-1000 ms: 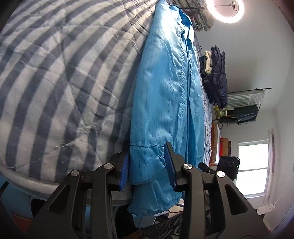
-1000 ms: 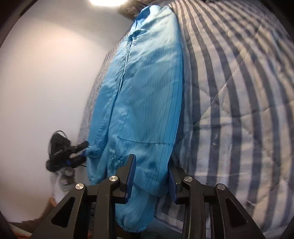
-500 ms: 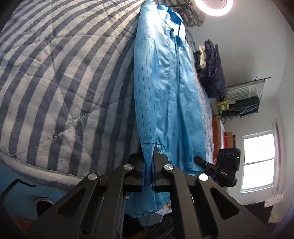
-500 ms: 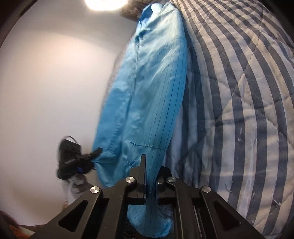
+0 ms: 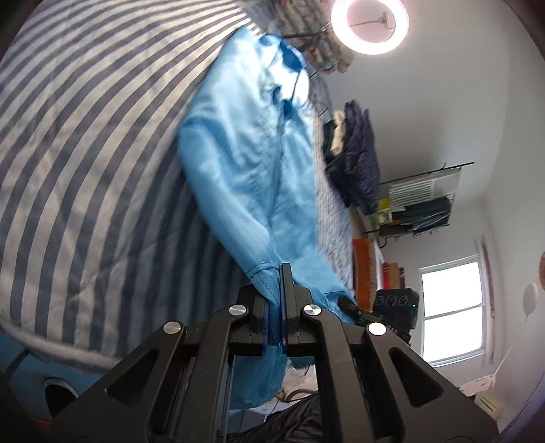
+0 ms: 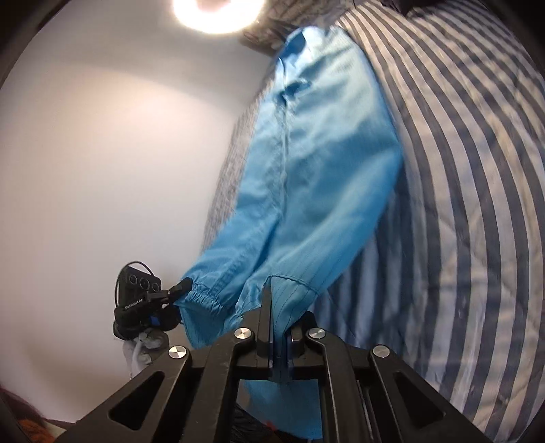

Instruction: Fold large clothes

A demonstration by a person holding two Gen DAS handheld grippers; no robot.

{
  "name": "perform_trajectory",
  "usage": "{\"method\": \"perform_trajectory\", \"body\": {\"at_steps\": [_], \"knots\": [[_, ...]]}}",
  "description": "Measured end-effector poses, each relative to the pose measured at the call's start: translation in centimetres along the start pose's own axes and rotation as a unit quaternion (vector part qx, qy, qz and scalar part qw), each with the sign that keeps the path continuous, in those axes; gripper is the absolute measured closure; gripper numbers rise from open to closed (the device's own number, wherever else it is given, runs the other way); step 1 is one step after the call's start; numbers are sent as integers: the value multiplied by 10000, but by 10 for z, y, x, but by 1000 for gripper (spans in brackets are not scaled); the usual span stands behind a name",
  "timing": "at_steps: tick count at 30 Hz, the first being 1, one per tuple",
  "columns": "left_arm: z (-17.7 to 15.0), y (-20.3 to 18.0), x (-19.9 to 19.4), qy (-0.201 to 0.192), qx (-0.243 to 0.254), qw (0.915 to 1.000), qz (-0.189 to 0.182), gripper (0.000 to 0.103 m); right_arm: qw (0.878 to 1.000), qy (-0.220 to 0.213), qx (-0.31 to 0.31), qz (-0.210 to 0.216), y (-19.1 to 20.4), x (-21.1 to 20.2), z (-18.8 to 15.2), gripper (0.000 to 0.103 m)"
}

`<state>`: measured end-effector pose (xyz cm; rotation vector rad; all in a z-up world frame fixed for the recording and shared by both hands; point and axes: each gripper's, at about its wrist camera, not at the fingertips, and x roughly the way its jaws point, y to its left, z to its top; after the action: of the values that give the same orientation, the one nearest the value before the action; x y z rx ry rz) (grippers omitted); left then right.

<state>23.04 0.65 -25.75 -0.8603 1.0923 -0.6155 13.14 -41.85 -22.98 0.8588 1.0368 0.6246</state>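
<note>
A striped quilt point(image 5: 85, 143) — ring light point(image 5: 369, 25) above, dark jackets point(image 5: 357, 163) by a window point(image 5: 453, 306).

A large bright-blue garment of thin, glossy fabric with fine dark pinstripes point(image 5: 245, 163) stretches lengthwise from near to far, collar at the far end; its far part lies on a grey-and-white striped quilt point(image 5: 85, 153), its near hem is raised off it, with loose cloth hanging below; the cloth is rippled and creased; an elastic-gathered cuff point(image 6: 201, 300) hangs at the near left; a stitched seam runs along its length.
</note>
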Motion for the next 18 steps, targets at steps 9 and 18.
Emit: {"method": "perform_trajectory", "body": {"at_steps": [9,18], "knots": [[57,-30,11,-229,350,9991,42,101,9987,-360,-353,-108,18,-4,71,101],[113,-26,42,-394,358,9979,365,101,9957,-582,-506,-520,16,20,130,101]]}}
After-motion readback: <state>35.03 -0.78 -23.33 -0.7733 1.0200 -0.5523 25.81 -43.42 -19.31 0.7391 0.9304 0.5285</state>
